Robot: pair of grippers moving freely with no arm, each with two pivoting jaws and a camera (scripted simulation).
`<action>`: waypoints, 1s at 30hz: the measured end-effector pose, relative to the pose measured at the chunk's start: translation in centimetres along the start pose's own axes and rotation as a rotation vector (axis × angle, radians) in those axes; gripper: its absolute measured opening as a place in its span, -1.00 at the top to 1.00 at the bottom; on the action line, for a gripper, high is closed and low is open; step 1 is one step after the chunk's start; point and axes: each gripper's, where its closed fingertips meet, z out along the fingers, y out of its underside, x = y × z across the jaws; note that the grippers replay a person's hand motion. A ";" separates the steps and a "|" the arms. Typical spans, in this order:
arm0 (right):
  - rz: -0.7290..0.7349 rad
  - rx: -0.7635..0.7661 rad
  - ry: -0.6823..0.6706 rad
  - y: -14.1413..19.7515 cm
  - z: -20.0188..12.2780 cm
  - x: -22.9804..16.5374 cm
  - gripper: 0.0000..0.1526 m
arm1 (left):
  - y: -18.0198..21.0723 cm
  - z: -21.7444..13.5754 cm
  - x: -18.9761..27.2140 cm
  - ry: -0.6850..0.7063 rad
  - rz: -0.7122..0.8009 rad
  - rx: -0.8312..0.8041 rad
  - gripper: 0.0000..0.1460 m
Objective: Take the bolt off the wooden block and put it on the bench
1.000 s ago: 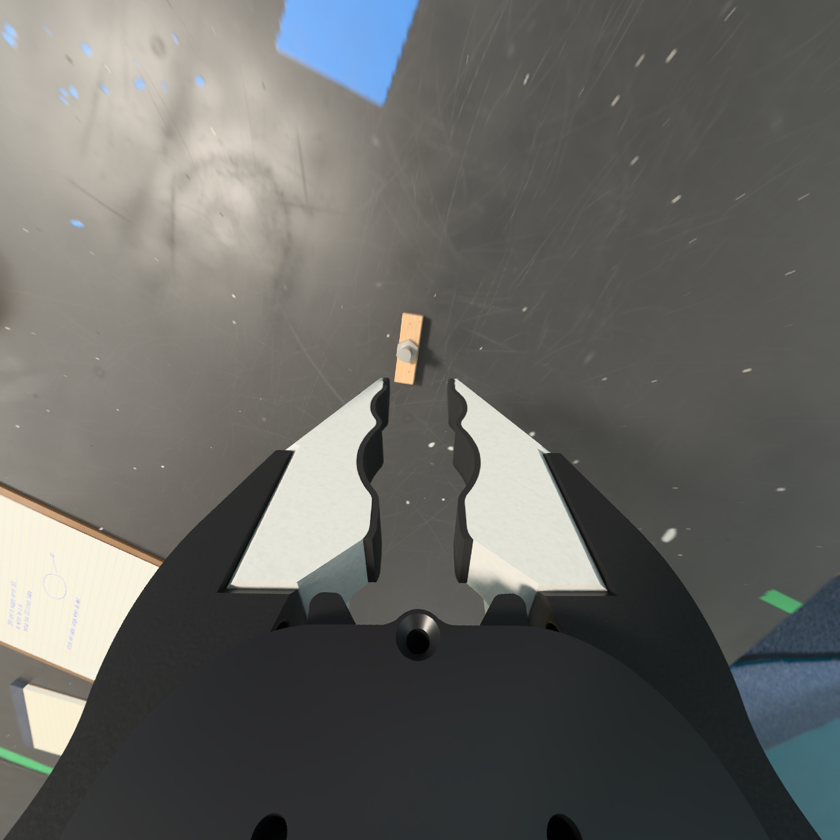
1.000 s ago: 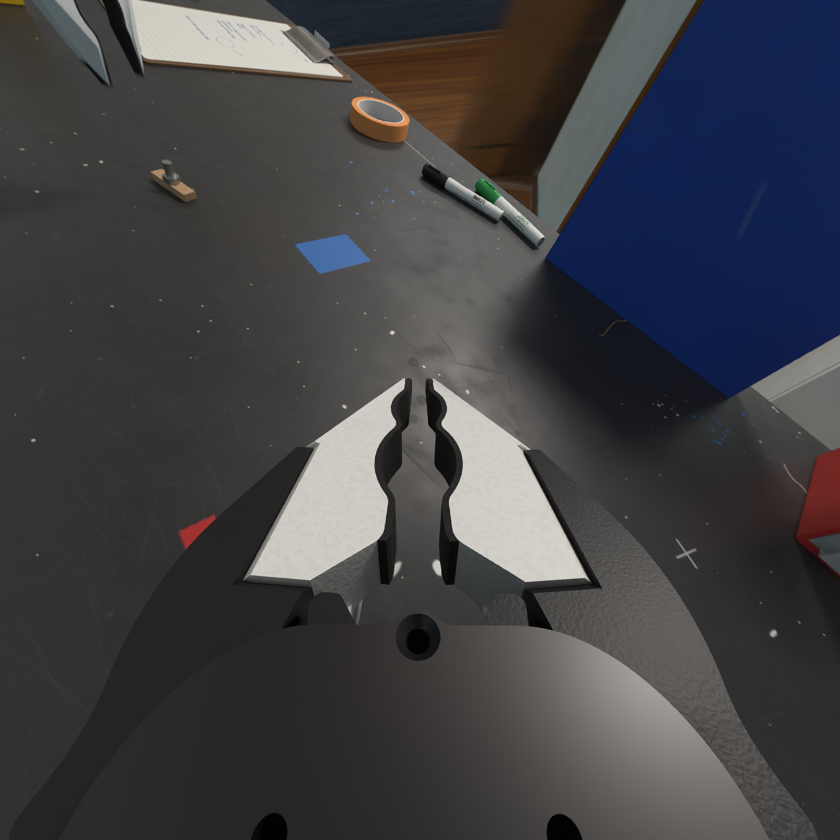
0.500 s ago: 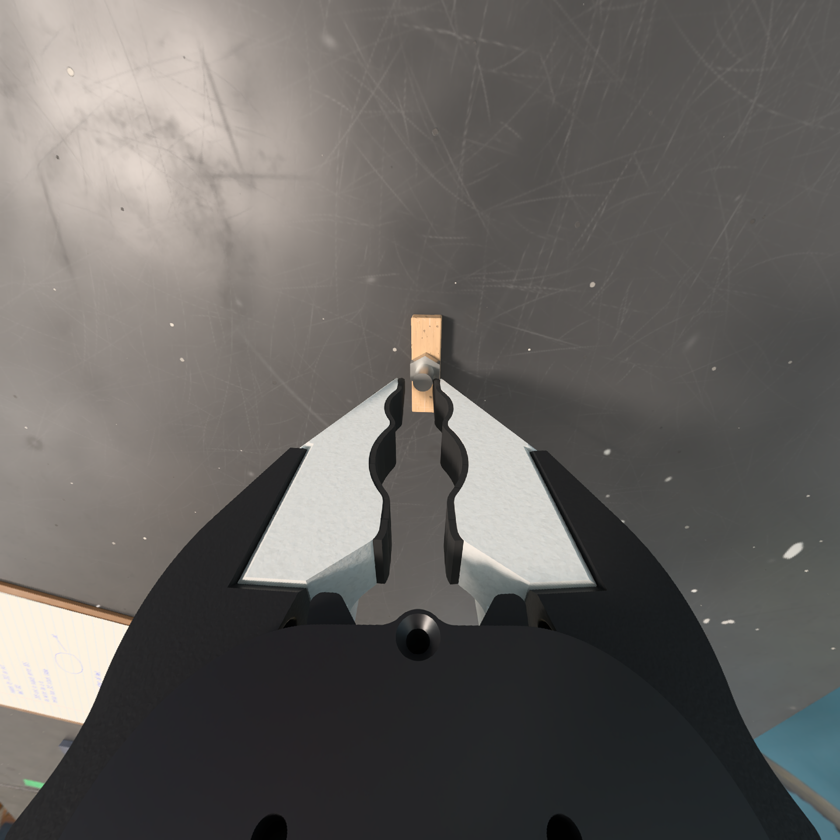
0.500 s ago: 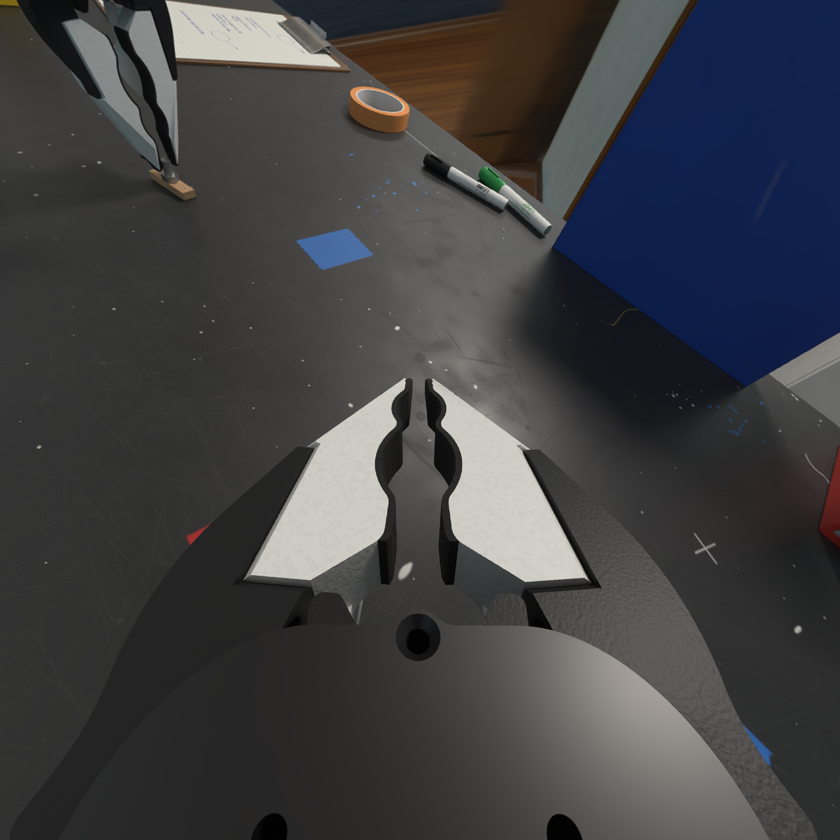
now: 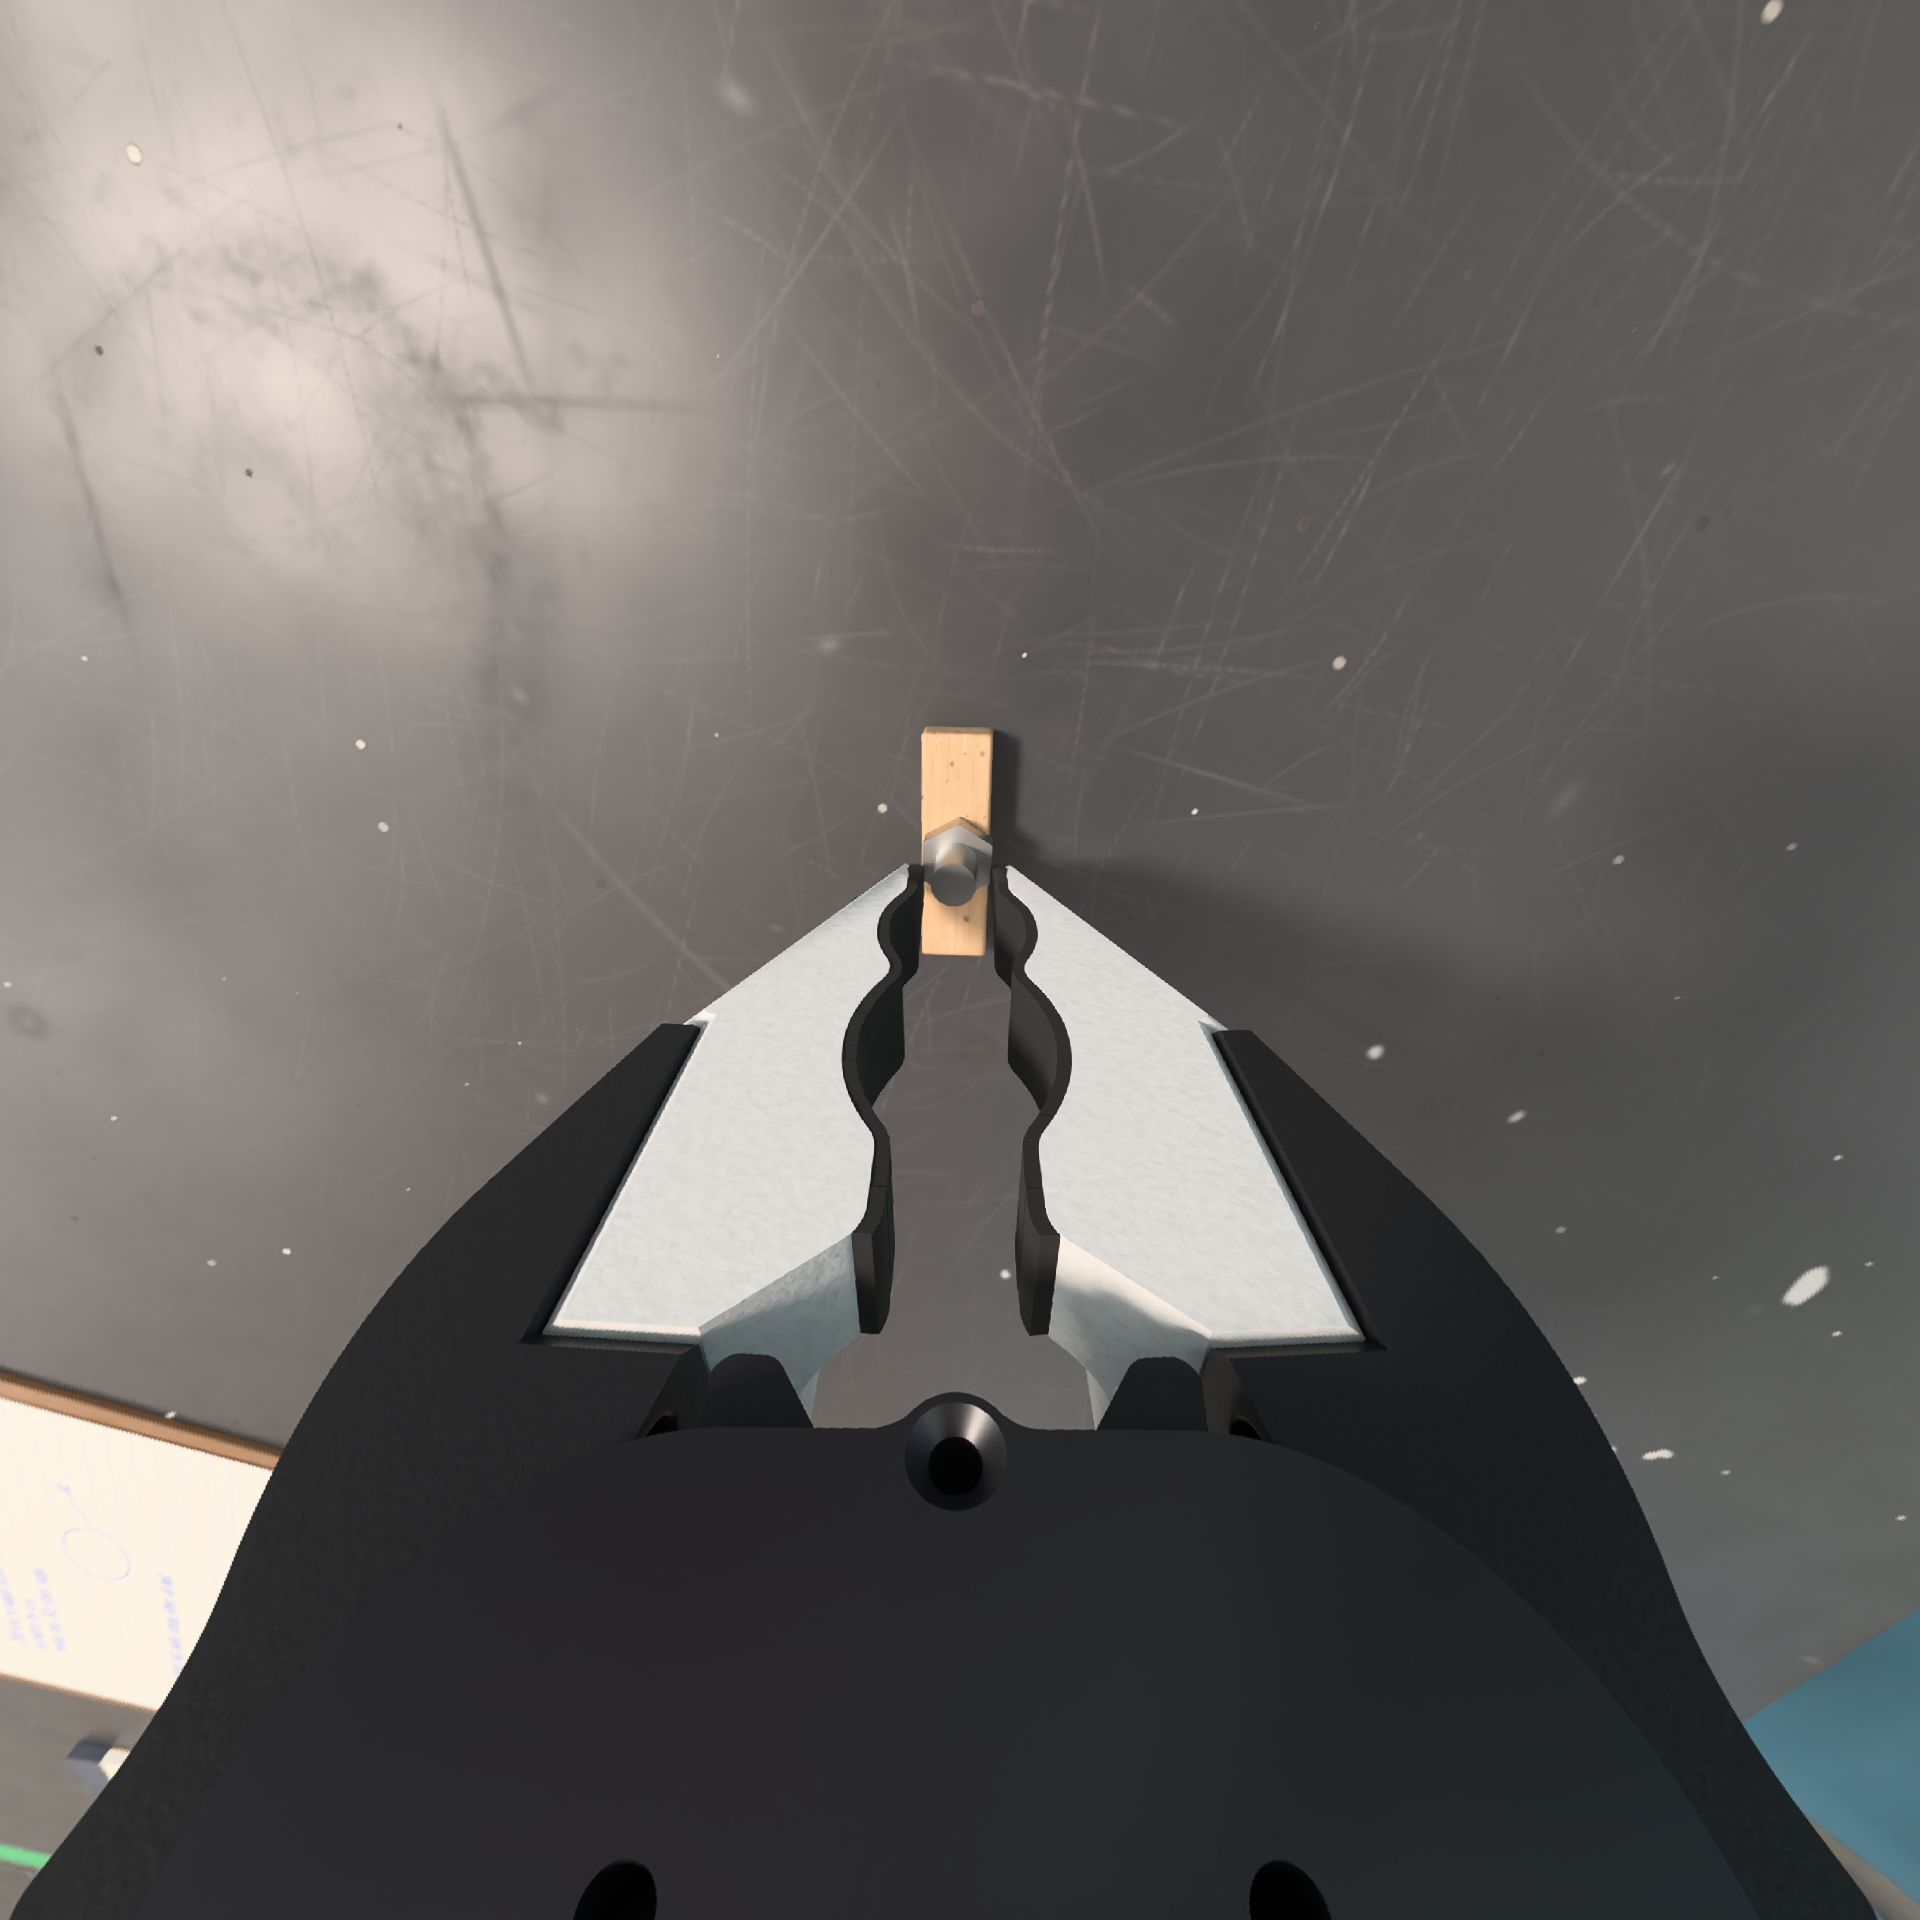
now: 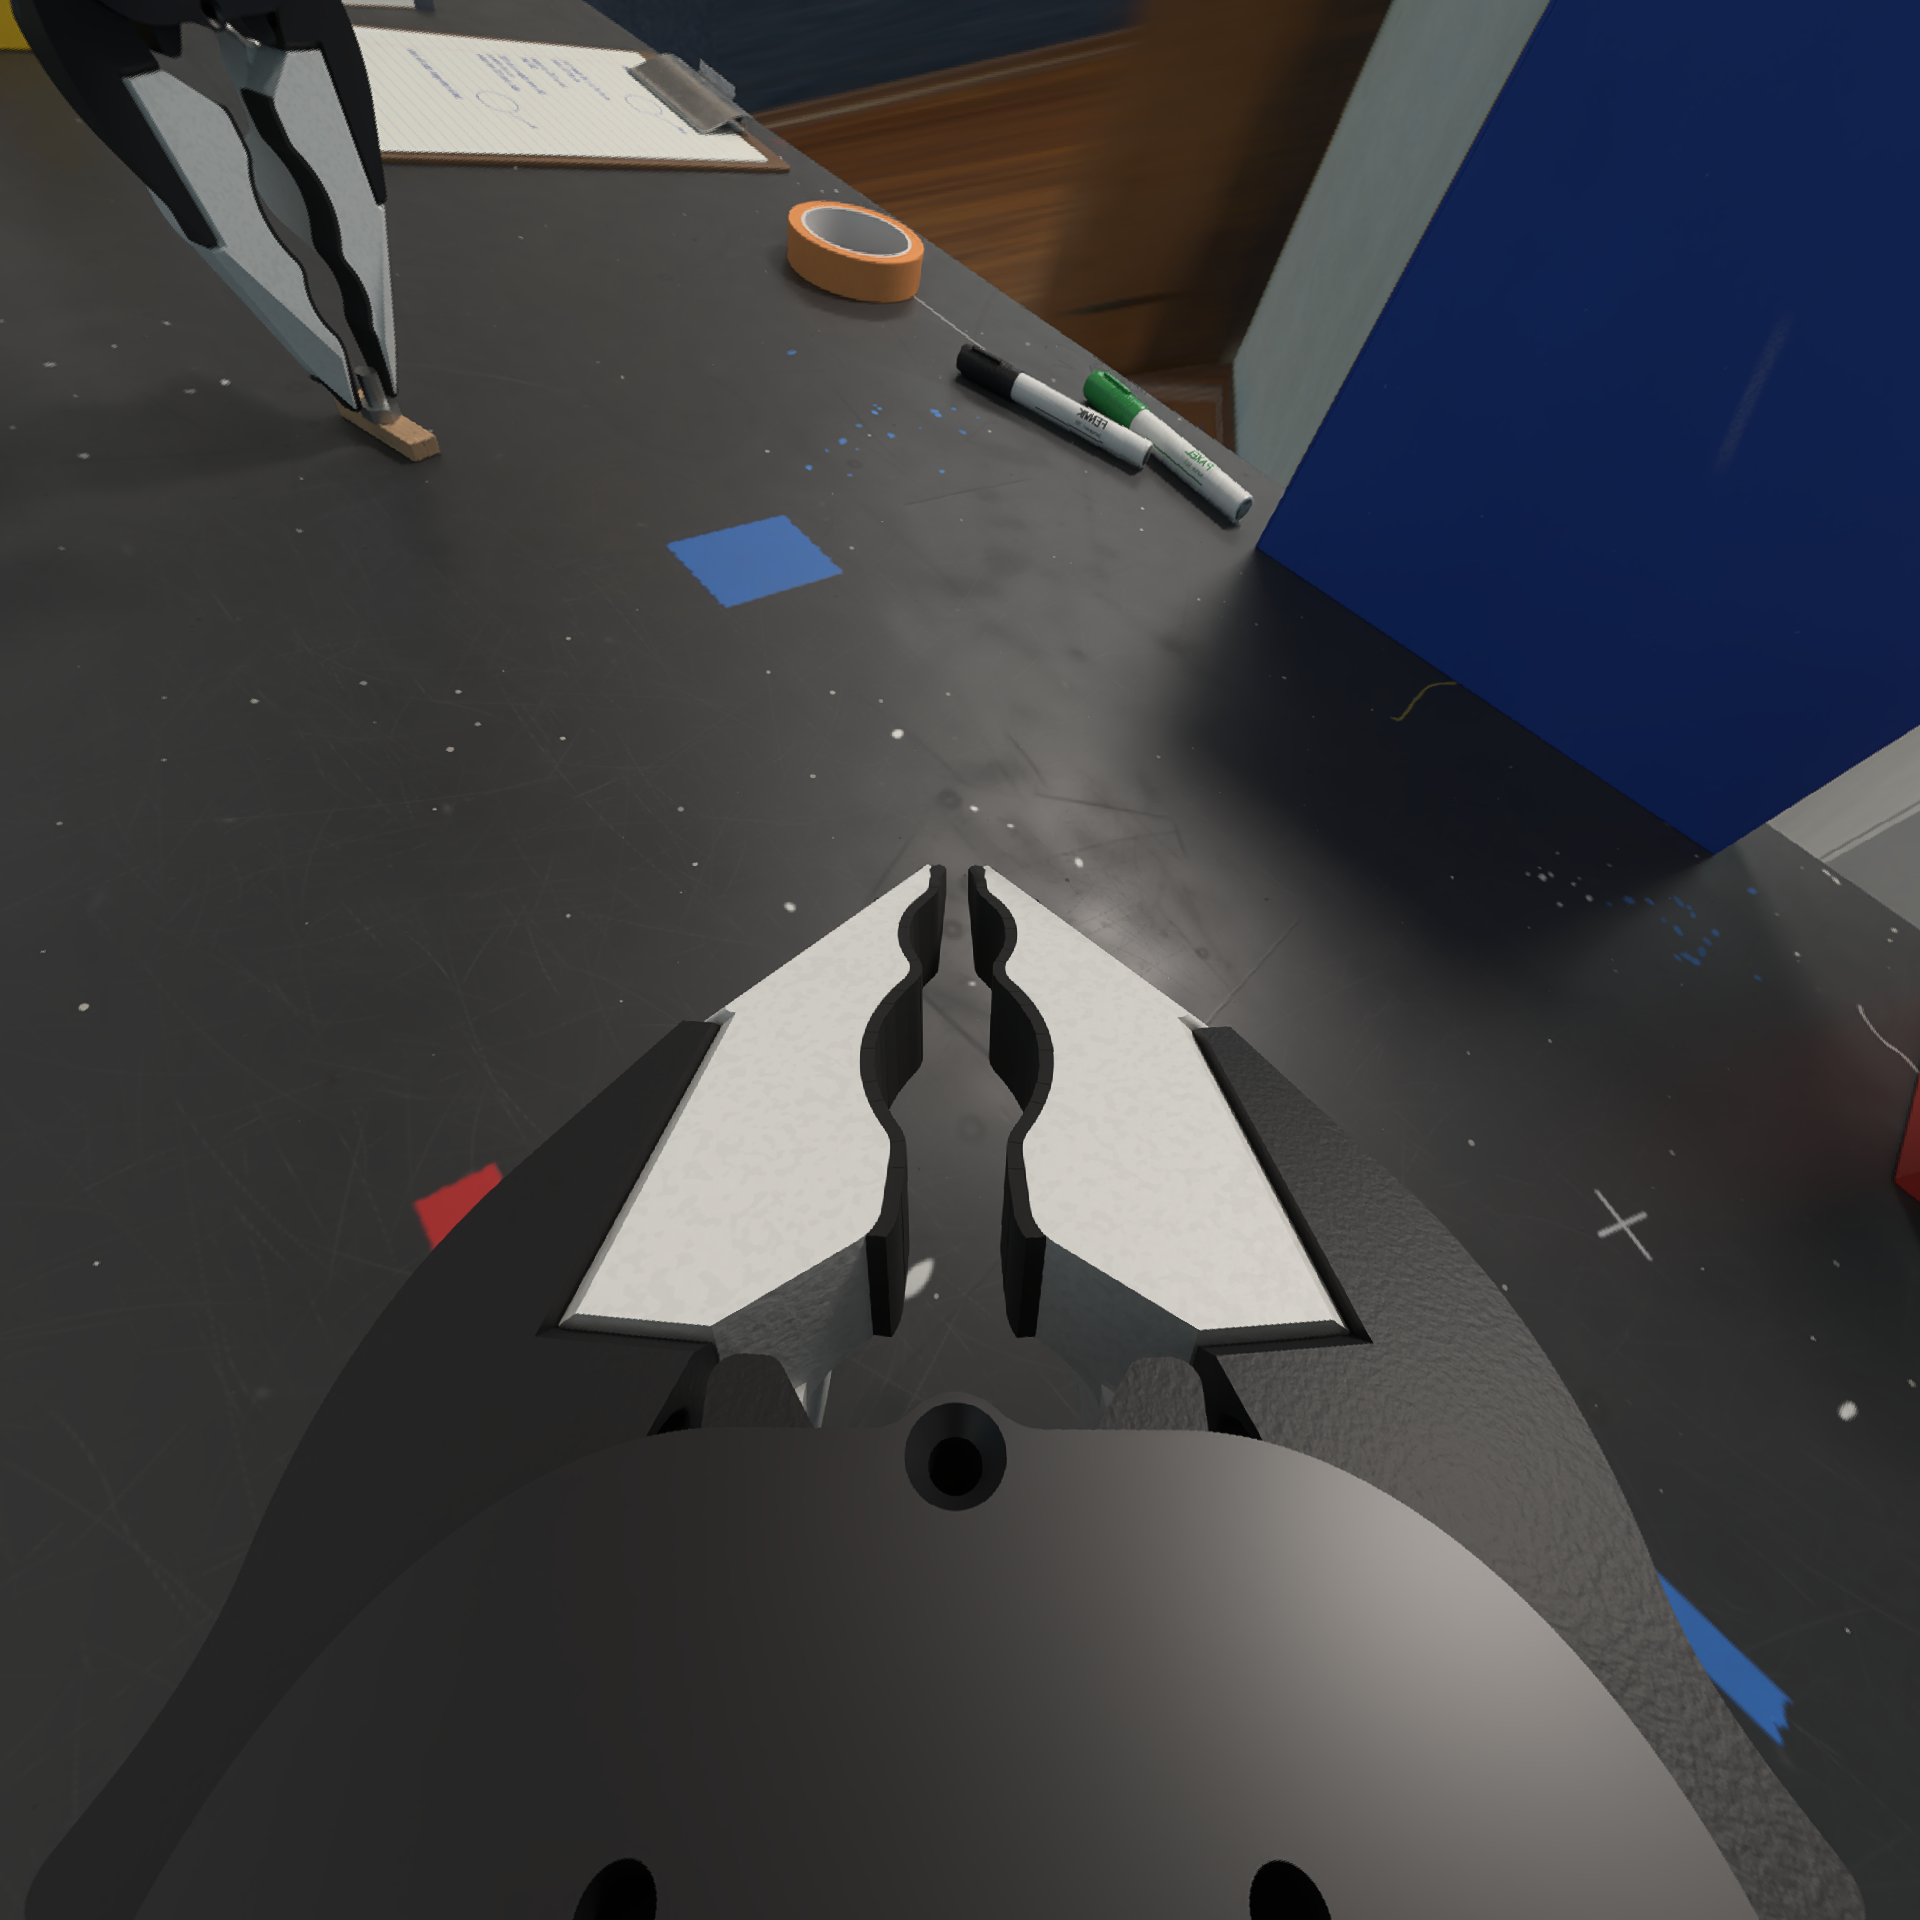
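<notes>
The bolt [image 5: 954, 879] stands upright on the wooden block [image 5: 956, 790], which lies flat on the dark scratched counter [image 5: 1351, 520]. A second ago the left gripper [image 5: 956, 883] hung well back from the block with its jaws spread wide. Since then it has come down and forward, and the jaws have narrowed until their tips sit on either side of the bolt's shank. They look closed onto it or very nearly so; whether they truly bite cannot be told from the wrist view. From the right wrist view the same tips [image 6: 366, 390] meet at the bolt on top of the block [image 6: 400, 431], which agrees with a grasp at the point of being made. That would mean the approach is over and the lift comes next; the bolt is not yet off the block.

The right gripper [image 6: 956, 883] hovers over bare counter far from the block, its jaws nearly together on nothing, unchanged but for a slight drift.
</notes>
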 end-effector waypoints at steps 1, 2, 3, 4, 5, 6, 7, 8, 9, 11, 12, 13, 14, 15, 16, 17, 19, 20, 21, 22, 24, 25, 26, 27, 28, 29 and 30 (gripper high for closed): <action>0.000 0.001 0.001 0.0 0.0 0.1 0.95 | 0.2 0.0 -0.1 -0.007 0.005 -0.005 0.83; 0.001 0.001 0.001 0.0 -0.1 0.1 0.95 | 0.2 0.0 -0.2 -0.007 0.010 -0.003 0.83; 0.002 0.002 0.001 0.0 -0.1 0.1 0.95 | 0.3 0.0 -0.3 -0.003 0.011 0.001 0.83; 0.003 0.003 0.001 0.0 -0.1 0.1 0.95 | 0.3 0.0 -0.3 0.000 0.010 0.003 0.83; 0.003 0.003 0.001 0.1 -0.1 0.1 0.95 | 0.3 0.0 -0.4 -0.002 0.009 0.002 0.83; 0.004 0.003 0.000 0.1 -0.1 0.1 0.95 | 0.3 0.0 -0.5 -0.005 0.011 0.000 0.83; 0.005 0.001 0.000 0.2 0.0 0.1 0.95 | 0.3 0.0 -0.5 -0.011 0.014 -0.001 0.83; 0.004 0.000 0.001 0.2 0.0 0.1 0.95 | 0.4 -0.1 -0.6 -0.018 0.018 -0.003 0.83; 0.005 -0.002 0.001 0.3 0.0 0.1 0.95 | 0.4 -0.2 -0.6 -0.022 0.022 -0.002 0.83; 0.005 -0.004 0.002 0.3 0.0 0.1 0.95 | 0.6 -0.6 -0.6 -0.037 0.027 0.011 0.83; 0.005 -0.003 0.002 0.3 -0.1 0.1 0.95 | 0.6 -1.0 -0.6 -0.049 0.030 0.023 0.83; 0.007 -0.001 0.002 0.3 -0.1 0.1 0.95 | 0.6 -1.4 -0.6 -0.059 0.034 0.040 0.83; 0.009 0.001 0.001 0.3 -0.2 0.1 0.95 | 0.4 -1.9 -0.5 -0.071 0.043 0.063 0.83; 0.010 0.003 0.000 0.3 -0.2 0.1 0.95 | 0.1 -2.5 -0.4 -0.084 0.059 0.092 0.83; 0.010 0.006 -0.001 0.2 -0.2 0.1 0.95 | -0.3 -3.2 -0.2 -0.097 0.081 0.124 0.83; 0.009 0.007 -0.002 0.2 -0.2 0.1 0.95 | -0.7 -3.9 -0.1 -0.116 0.103 0.153 0.83; 0.003 0.012 -0.008 0.1 -0.3 -0.1 0.95 | -2.0 -5.7 0.2 -0.157 0.125 0.215 0.83; -0.001 0.013 -0.012 0.0 -0.4 -0.2 0.95 | -3.2 -6.8 0.6 -0.168 0.126 0.259 0.83; -0.005 0.014 -0.016 0.0 -0.4 -0.4 0.95 | -4.6 -8.0 1.2 -0.169 0.129 0.308 0.83; -0.011 0.015 -0.018 -0.1 -0.5 -0.5 0.95 | -6.4 -9.3 2.0 -0.163 0.139 0.354 0.83; -0.017 0.020 -0.020 -0.2 -0.8 -0.7 0.95 | -10.0 -11.3 3.6 -0.183 0.157 0.406 0.83; -0.019 0.025 -0.022 -0.4 -0.9 -0.8 0.96 | -11.9 -11.9 4.4 -0.205 0.155 0.414 0.83; -0.019 0.032 -0.023 -0.5 -1.1 -0.9 0.96 | -13.7 -12.2 5.5 -0.209 0.145 0.426 0.83; -0.018 0.039 -0.027 -0.6 -1.3 -1.2 0.96 | -15.5 -12.2 6.8 -0.183 0.131 0.456 0.83; -0.017 0.046 -0.035 -0.7 -1.5 -1.4 0.96 | -17.3 -11.7 8.2 -0.139 0.118 0.492 0.89; -0.017 0.051 -0.042 -0.7 -1.7 -1.7 0.96 | -18.7 -10.8 9.1 -0.116 0.104 0.513 0.89; -0.017 0.053 -0.049 -0.6 -1.8 -2.0 0.96 | -19.9 -9.7 9.5 -0.120 0.084 0.518 0.89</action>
